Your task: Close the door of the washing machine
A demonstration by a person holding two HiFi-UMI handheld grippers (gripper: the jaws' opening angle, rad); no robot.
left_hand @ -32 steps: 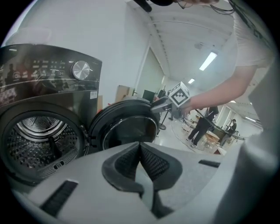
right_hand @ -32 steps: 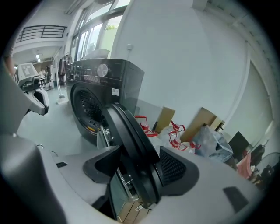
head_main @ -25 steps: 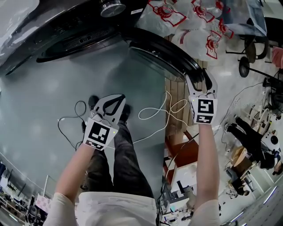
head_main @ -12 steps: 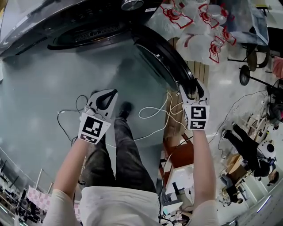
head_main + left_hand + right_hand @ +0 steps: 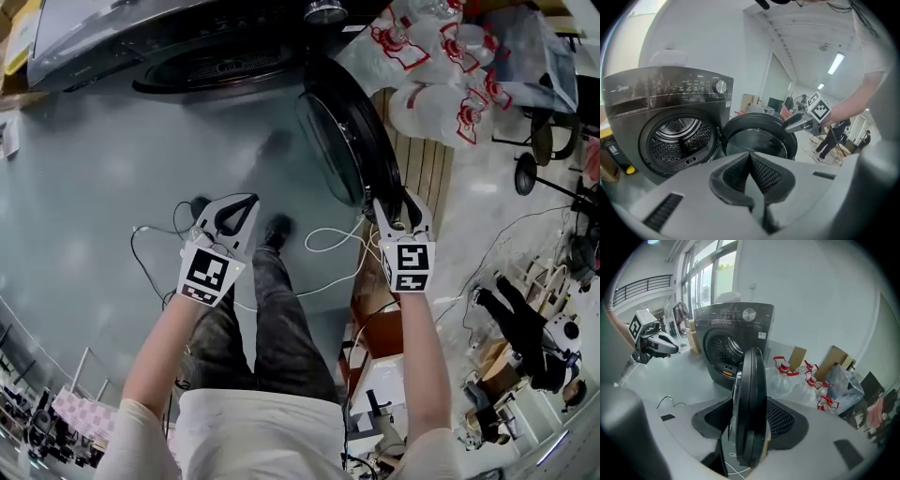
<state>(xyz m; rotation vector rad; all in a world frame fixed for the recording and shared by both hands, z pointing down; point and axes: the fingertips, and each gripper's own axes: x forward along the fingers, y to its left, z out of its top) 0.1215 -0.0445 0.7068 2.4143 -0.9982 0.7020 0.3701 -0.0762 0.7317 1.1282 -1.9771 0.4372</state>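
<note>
The dark grey washing machine (image 5: 112,37) stands at the top of the head view with its drum mouth (image 5: 220,66) uncovered. Its round black door (image 5: 342,141) hangs about half open, swung out towards me. My right gripper (image 5: 403,199) straddles the door's free edge. Its jaws are closing with the rim (image 5: 750,399) between them, and a dark gap still shows on the left side. My left gripper (image 5: 242,204) is shut and holds nothing. It hovers over the floor in front of the machine (image 5: 670,93), apart from the door (image 5: 759,140).
A white cable (image 5: 337,244) loops on the grey floor below the door. Clear plastic bags with red print (image 5: 441,66) lie right of the machine, beside wooden slats (image 5: 427,169). An office chair (image 5: 553,141) stands far right. My legs (image 5: 272,319) are below the grippers.
The door has swung from wide open towards the machine, and my right gripper has travelled left with its edge. My left gripper has shifted a little and stays shut.
</note>
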